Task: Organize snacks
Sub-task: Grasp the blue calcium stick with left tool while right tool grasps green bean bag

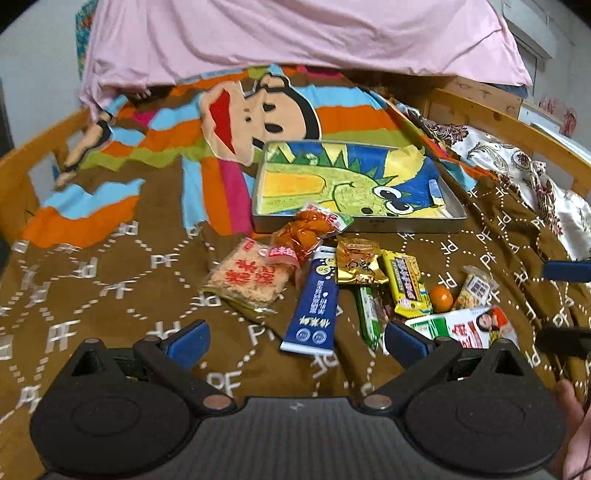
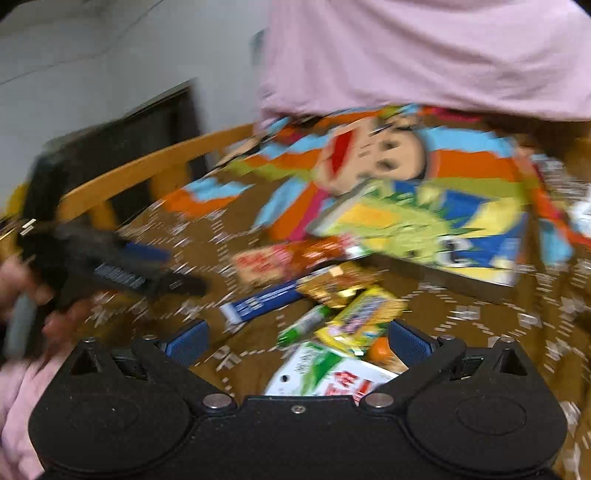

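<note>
A pile of snacks lies on the brown bedspread: a rice cracker packet [image 1: 247, 278], an orange packet [image 1: 306, 230], a blue tube [image 1: 316, 299], a gold packet [image 1: 358, 262], a yellow packet [image 1: 406, 282], a green stick [image 1: 367, 314], a tangerine [image 1: 441, 298] and a white-green box [image 1: 461, 326]. Behind them sits a metal tray [image 1: 362, 223] lined with a dinosaur cloth. My left gripper [image 1: 297, 339] is open just short of the blue tube. My right gripper [image 2: 297, 341] is open above the white-green box [image 2: 325, 373] and yellow packet [image 2: 362, 317]; its view is motion-blurred.
A wooden bed rail [image 1: 33, 147] curves around the left and far right. A pink sheet [image 1: 295, 33] hangs over the far end. A floral cushion [image 1: 517, 162] lies to the right. A hand [image 2: 22, 288] holds the left gripper [image 2: 177, 269].
</note>
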`<control>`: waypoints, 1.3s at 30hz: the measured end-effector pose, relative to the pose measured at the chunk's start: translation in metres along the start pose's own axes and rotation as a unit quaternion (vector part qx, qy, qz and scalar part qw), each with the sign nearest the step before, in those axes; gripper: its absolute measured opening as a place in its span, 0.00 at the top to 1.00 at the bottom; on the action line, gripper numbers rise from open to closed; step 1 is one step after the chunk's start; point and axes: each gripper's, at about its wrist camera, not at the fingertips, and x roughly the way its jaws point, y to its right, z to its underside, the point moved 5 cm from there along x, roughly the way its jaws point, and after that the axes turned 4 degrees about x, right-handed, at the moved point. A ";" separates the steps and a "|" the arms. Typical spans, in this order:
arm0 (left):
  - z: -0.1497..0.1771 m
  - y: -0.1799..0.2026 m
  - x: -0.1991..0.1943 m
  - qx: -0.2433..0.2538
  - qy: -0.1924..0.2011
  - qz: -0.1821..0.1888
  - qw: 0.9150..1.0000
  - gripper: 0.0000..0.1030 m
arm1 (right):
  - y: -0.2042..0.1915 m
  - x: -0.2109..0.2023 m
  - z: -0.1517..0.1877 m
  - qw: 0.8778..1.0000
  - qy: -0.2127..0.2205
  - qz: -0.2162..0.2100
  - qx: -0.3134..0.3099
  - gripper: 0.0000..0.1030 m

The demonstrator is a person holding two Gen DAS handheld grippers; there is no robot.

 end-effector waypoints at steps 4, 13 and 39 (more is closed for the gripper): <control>-0.010 -0.004 0.033 -0.007 -0.014 0.027 0.999 0.00 | 0.004 0.015 0.001 0.992 -0.043 -0.048 -0.108 0.00; -0.012 0.011 0.097 0.052 -0.063 0.069 0.994 0.01 | 0.018 0.046 0.032 0.963 -0.137 -0.052 -0.225 0.01; -0.004 0.009 0.120 0.018 -0.102 0.074 0.992 0.59 | 0.017 0.086 0.039 0.962 -0.154 0.018 -0.225 0.25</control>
